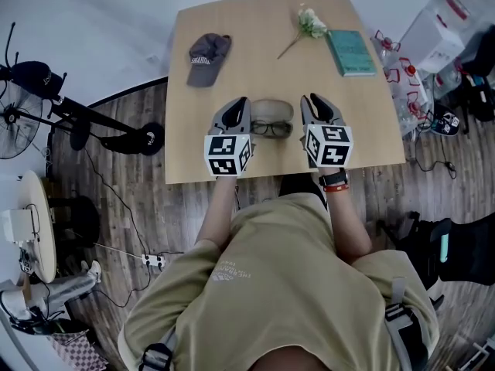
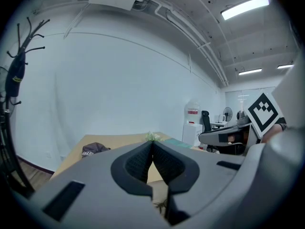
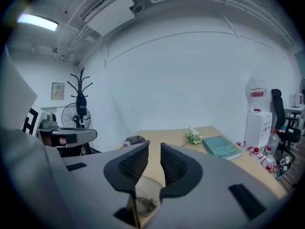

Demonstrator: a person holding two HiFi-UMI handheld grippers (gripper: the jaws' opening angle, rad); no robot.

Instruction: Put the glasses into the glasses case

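Observation:
The black-framed glasses (image 1: 271, 128) lie in an open beige glasses case (image 1: 272, 109) near the front middle of the wooden table (image 1: 232, 14). My left gripper (image 1: 241, 103) hovers just left of the case, with its jaws touching at the tips and nothing between them. My right gripper (image 1: 312, 101) hovers just right of the case; a narrow gap shows between its jaws, and it holds nothing. In the left gripper view the left gripper (image 2: 152, 144) is closed above the glasses (image 2: 161, 205). Below the right gripper (image 3: 155, 148) the glasses (image 3: 145, 205) rest in the case (image 3: 151, 185).
A dark grey cap (image 1: 207, 56) lies at the table's back left. A white flower (image 1: 309, 23) and a green book (image 1: 350, 51) lie at the back right. Clear boxes and bottles (image 1: 402, 68) crowd the floor to the right; a fan (image 1: 15, 126) stands left.

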